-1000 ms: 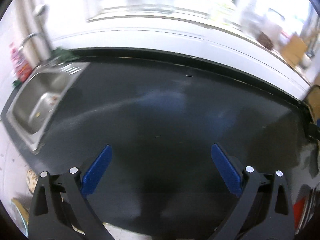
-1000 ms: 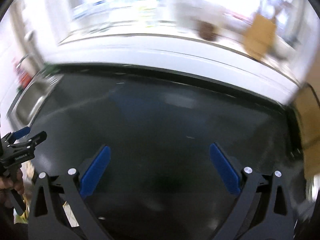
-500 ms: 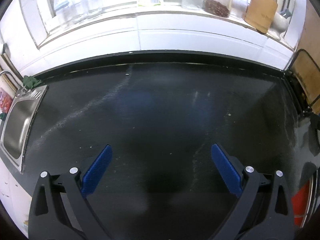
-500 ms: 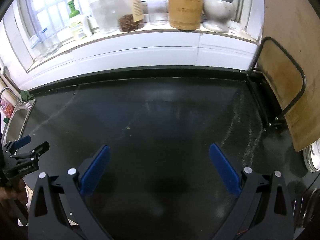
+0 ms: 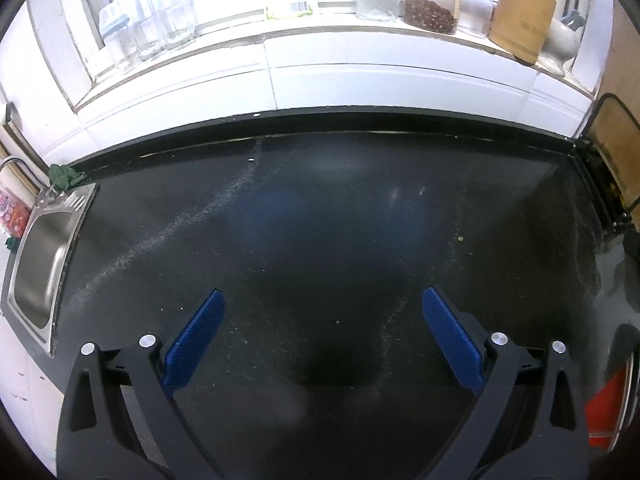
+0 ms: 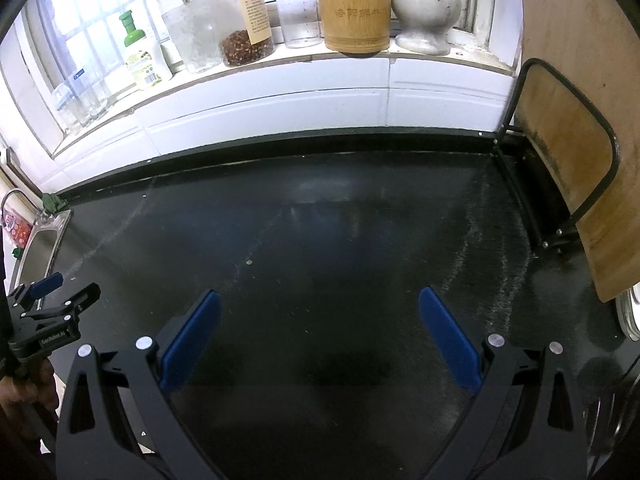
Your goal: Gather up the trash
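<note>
Both grippers hover with jaws spread wide and empty over a bare black desk. The only trash visible is a tiny crumb, at 11 o'clock from the right gripper and nearer it than the left gripper.

I am in a home kitchen. Before me lies a dark worktop with a steel sink and tap set in at its left end. Behind it, a white tiled sill under a window holds jars, a bottle, a bamboo holder and a stone mortar. A wooden board leans in a rack at the right.
</note>
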The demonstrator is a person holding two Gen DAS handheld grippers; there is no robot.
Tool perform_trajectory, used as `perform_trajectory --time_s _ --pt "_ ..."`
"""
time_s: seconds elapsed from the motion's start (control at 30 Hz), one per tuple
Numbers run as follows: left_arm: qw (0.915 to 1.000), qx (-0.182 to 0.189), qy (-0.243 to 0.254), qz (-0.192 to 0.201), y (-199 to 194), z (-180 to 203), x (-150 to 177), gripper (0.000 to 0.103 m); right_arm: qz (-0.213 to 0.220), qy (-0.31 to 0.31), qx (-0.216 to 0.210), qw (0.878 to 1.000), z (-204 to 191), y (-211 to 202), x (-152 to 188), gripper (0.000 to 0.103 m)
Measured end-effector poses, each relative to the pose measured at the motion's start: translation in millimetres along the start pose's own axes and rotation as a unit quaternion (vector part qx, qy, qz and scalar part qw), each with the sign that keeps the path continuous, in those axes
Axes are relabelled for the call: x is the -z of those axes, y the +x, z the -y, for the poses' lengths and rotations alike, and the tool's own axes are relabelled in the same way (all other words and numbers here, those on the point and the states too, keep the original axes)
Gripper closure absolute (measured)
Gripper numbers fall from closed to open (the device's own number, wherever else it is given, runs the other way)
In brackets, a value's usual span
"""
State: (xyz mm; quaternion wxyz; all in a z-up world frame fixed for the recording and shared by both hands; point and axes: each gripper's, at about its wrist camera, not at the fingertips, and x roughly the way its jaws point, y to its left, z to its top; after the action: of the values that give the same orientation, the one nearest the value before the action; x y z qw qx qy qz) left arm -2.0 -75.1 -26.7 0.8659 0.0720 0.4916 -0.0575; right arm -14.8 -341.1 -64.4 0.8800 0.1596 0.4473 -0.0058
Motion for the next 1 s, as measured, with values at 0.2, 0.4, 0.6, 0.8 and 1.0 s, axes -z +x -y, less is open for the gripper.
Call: perform_trajectory --time_s 0.2,0.4,0.6,0.8,1.0 --pt "1.0 -0.003 -0.007 -0.005 2.5 -4.3 -0.6 0.007 -0.003 -0.006 -0.006 1.0 -3.6 3.8 -2.7 0.007" --pt "0.9999 -0.003 -0.011 -0.006 4.3 -5.1 0.6 0.007 -0.003 -0.01 -0.006 1.0 -6.2 4.3 -3.1 0.007" --pt "0.9998 -0.005 -0.015 -0.01 6.7 -6.3 2.0 0.007 -0.006 -0.011 -0.005 1.0 -7.0 5.2 -1.7 0.007" --pt "0.9998 -0.005 -0.016 -0.011 7.5 -8.4 2.7 0.007 -0.007 -0.014 -0.007 1.0 -10.1 5.3 -2.9 0.007" --pt "0.9998 -0.004 -0.015 -0.01 7.5 -9.2 2.9 0.007 -0.007 -0.015 -0.007 1.0 -10.9 6.6 -4.1 0.007"
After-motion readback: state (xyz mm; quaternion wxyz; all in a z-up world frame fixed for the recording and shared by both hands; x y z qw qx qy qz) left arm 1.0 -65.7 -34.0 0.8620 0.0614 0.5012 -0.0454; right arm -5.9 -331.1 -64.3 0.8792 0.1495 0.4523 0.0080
